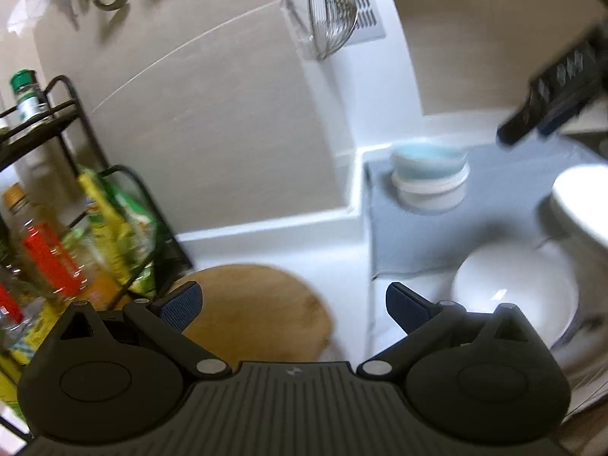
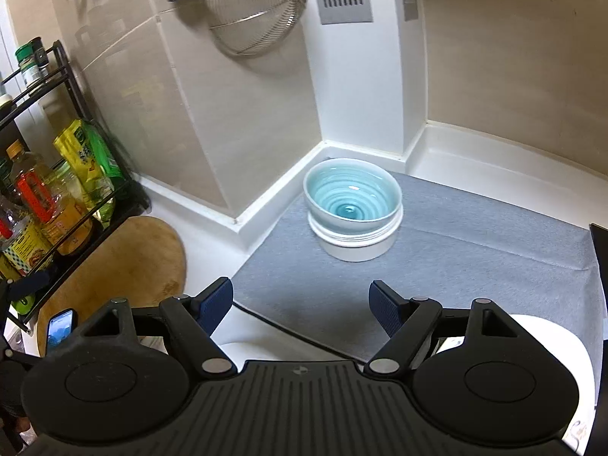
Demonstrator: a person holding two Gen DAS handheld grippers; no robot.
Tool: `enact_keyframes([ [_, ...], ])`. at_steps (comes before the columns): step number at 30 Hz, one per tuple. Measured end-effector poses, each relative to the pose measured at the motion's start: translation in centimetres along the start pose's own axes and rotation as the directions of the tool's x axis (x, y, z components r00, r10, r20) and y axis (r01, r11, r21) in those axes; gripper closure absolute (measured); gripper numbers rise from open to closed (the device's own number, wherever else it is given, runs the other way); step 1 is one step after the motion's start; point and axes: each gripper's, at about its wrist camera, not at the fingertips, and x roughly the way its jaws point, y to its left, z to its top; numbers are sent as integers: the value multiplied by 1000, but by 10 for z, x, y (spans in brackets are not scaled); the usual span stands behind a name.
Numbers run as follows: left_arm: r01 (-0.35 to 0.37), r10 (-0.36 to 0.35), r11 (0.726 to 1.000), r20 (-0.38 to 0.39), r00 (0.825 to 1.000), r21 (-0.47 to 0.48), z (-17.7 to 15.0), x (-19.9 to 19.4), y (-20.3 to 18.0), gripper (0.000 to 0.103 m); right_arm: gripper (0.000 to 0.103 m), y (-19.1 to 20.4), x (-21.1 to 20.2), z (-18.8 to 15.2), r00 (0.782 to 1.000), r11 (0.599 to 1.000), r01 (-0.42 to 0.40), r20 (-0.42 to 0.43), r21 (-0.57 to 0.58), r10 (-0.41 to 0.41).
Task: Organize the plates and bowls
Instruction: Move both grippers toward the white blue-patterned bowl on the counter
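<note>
A blue-glazed bowl [image 2: 352, 193] sits nested in a white bowl [image 2: 357, 245] at the far corner of a grey mat [image 2: 475, 243]; the same stack [image 1: 431, 174] shows blurred in the left wrist view. My right gripper [image 2: 300, 306] hovers open over the mat's near edge, nothing between its fingers. A white dish [image 2: 547, 338] lies just below it. My left gripper [image 1: 292, 304] is open and empty above the counter, between a round wooden board [image 1: 258, 304] and a white bowl [image 1: 513, 296]. Another white dish [image 1: 581, 201] shows at the right edge.
A black wire rack [image 2: 64, 174] with oil bottles and packets stands at the left. A metal strainer [image 2: 254, 3] hangs on the tiled wall. The wooden board [image 2: 121, 266] lies by the rack. Part of the other gripper [image 1: 558, 95] crosses the upper right of the left wrist view.
</note>
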Motion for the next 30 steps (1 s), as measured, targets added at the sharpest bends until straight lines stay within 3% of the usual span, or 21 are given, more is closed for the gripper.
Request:
enact_keyframes([
  [5, -16, 18, 999, -48, 999, 42, -36, 17, 13, 0, 22, 30, -6, 0, 1000, 999, 31, 4, -43, -31],
  [12, 49, -47, 999, -113, 992, 18, -69, 38, 24, 0, 22, 65, -9, 6, 997, 988, 80, -7, -130, -81],
  [15, 37, -32, 998, -82, 996, 60, -76, 44, 25, 0, 22, 74, -8, 7, 996, 985, 89, -13, -151, -92],
  [18, -7, 11, 997, -60, 998, 73, -70, 53, 31, 0, 22, 82, -5, 6, 995, 981, 90, -26, -170, -96],
  [23, 30, -30, 1000, 19, 999, -6, -47, 39, 42, 0, 22, 86, -5, 6, 994, 979, 94, -32, -182, -101],
  [30, 70, -70, 997, -18, 997, 33, -44, 32, 23, 0, 22, 82, -5, 7, 994, 980, 98, -37, -172, -105],
])
